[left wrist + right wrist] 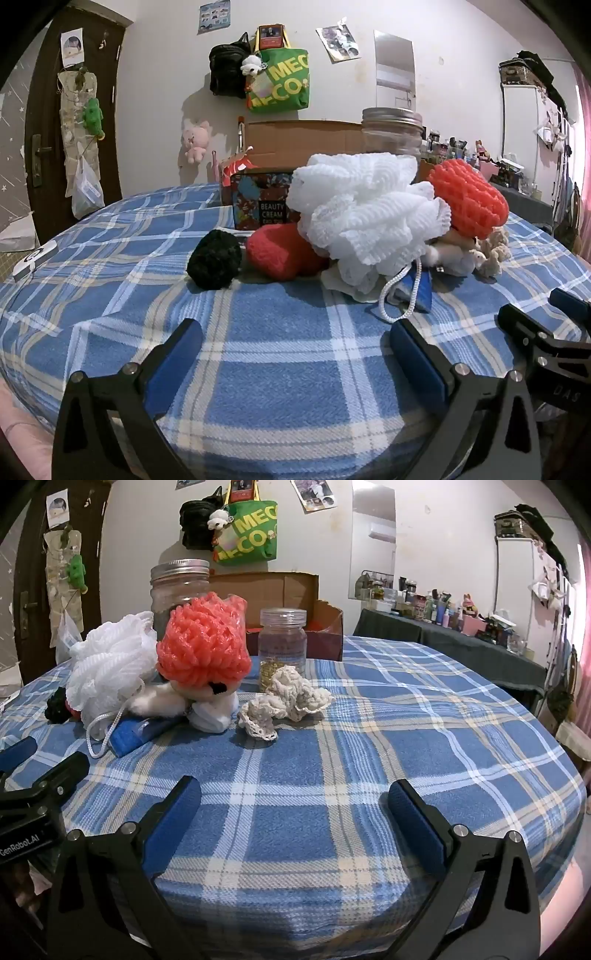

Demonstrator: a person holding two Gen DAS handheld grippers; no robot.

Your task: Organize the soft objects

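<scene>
Blue plaid blanket point(280, 354) carries the pile, far of both grippers. Left wrist view: left gripper point(295, 341) jaws apart, empty; white mesh pouf point(365, 218) nearest, black ball point(214, 264) left; approach low, pinch deep. Right wrist view: right gripper point(293, 799) jaws apart, empty; cream crochet piece point(291, 696) and small jar point(282, 646) visible only here.

Both grippers are black angular frames with silver screws and blue ribbed pads: left gripper point(293, 334), right gripper point(293, 794). One body reads "GenRobot.AI".
</scene>
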